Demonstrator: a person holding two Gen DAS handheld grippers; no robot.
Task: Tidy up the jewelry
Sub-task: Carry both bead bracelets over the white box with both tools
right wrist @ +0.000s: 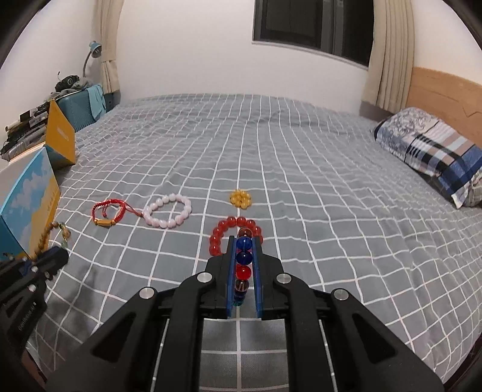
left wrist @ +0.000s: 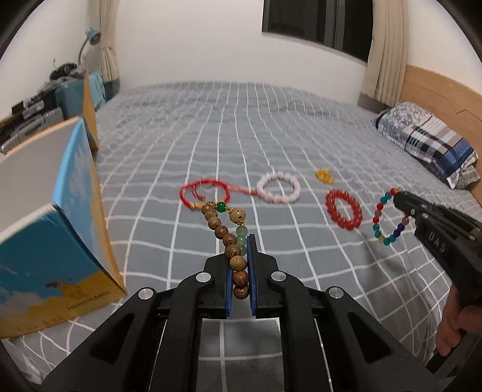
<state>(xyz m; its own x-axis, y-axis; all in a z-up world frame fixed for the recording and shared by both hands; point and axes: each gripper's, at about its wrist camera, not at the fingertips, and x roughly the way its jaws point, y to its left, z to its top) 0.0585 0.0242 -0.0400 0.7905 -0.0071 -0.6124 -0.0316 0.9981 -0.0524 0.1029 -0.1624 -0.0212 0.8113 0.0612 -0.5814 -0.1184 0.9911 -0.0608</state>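
Wooden bead bracelet (left wrist: 233,250) clamped in my left gripper (left wrist: 241,265); right gripper (right wrist: 244,265) clamped on multicolour glass-bead bracelet (right wrist: 244,259), both above bedsheet (right wrist: 331,241).

A bed (right wrist: 301,169) in a grey sheet with white grid lines fills the room. White walls (right wrist: 186,48), a dark window (right wrist: 310,24), beige curtains (right wrist: 388,57), a wooden headboard (right wrist: 446,93), a patterned pillow (right wrist: 430,147).

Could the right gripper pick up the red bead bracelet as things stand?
Probably not yet: the right gripper is shut on the multicolour bead bracelet. The red bead bracelet lies uncovered on the bedspread just ahead, otherwise unobstructed.
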